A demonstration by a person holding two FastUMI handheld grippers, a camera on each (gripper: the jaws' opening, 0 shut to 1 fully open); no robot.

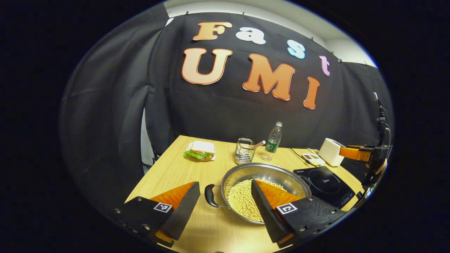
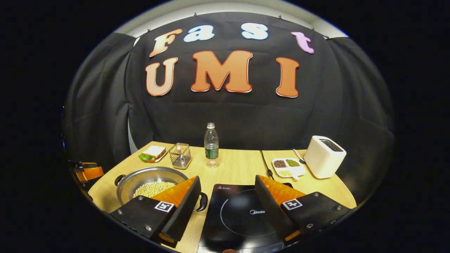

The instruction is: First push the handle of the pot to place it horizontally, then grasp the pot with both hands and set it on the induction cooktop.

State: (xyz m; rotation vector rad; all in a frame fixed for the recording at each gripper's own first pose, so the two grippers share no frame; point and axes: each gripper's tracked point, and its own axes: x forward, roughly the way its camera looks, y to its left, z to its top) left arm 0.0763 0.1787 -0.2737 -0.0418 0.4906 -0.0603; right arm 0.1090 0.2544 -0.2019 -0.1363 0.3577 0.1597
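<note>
1. Left gripper [image 1: 225, 196] spread wide, holding nothing, over round steel pot of pale beans [image 1: 265, 191]; pot sits on light wooden table [image 1: 175, 168] beside black induction cooktop [image 1: 325, 184].
2. Right gripper [image 2: 226, 195] likewise wide and empty above the cooktop.
3. Pot's near rim is hidden behind fingers [image 1: 272, 203].

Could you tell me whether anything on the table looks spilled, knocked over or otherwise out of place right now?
Nothing stands out. The pot sits level on the table beside the induction cooktop, with its beans all inside. The bottle, wire basket and toaster stand upright, and the sandwich stays on its plate.
</note>
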